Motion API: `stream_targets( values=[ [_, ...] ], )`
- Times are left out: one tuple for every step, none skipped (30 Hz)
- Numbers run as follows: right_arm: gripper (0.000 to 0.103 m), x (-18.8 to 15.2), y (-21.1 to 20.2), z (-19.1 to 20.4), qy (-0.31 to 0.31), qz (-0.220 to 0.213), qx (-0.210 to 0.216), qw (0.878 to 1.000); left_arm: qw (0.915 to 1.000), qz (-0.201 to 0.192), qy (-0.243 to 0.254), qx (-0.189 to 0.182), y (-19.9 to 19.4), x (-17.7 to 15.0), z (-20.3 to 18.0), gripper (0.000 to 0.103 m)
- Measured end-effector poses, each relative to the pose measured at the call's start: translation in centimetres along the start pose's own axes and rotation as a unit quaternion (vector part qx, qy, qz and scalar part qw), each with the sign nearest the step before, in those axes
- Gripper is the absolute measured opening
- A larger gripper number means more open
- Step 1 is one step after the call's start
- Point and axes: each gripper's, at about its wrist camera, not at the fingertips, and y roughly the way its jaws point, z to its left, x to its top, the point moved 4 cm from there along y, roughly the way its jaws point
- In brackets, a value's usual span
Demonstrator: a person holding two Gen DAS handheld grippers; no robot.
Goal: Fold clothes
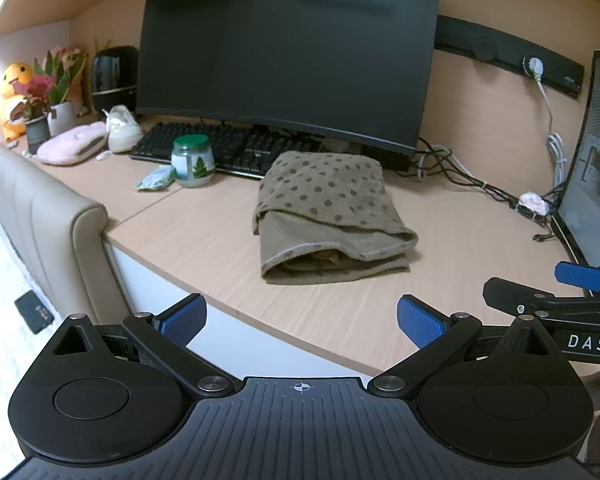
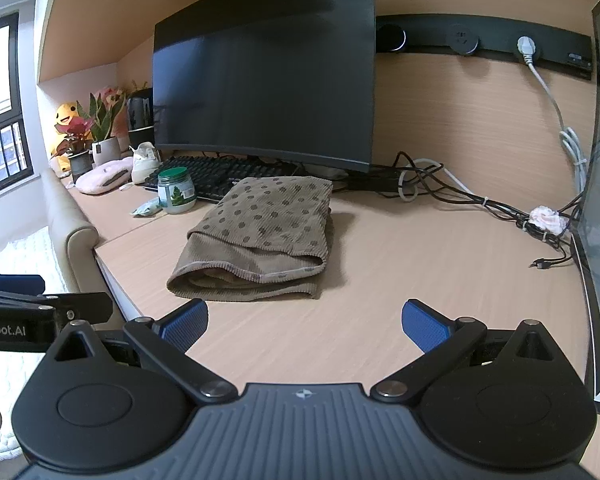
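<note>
A brown polka-dot garment (image 1: 328,212) lies folded in a compact stack on the wooden desk (image 1: 204,232), in front of the monitor. It also shows in the right wrist view (image 2: 260,232). My left gripper (image 1: 300,320) is open and empty, held back over the desk's front edge, short of the garment. My right gripper (image 2: 305,324) is open and empty above the desk, just in front of the garment's near edge. The right gripper's blue pad shows at the right of the left wrist view (image 1: 580,276). The left gripper shows at the left edge of the right wrist view (image 2: 40,312).
A black monitor (image 1: 288,52) and keyboard (image 1: 220,148) stand behind the garment. A green-lidded jar (image 1: 192,160), a wrapper, a pink pouch, a small shoe and potted plants sit at the left. Tangled cables (image 2: 480,200) lie right. A padded headboard (image 1: 48,216) adjoins the desk's left edge.
</note>
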Motion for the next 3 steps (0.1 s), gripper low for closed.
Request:
stream_targets(
  values=[
    [0.103,0.14,0.01,0.05,-0.001,0.002,0.001,1.000,1.0000,-0.002,-0.003,-0.003,0.02,0.08,0.09,0.103],
    [0.103,0.33,0.02,0.09,-0.002,0.003,0.002,1.000,1.0000,-0.007,-0.005,-0.002,0.06,0.34,0.22,0.103],
    [0.103,0.65,-0.01,0.14,-0.003,0.005,0.002,1.000,0.9999,-0.012,-0.007,0.000,0.11,0.65,0.36,0.103]
  ],
)
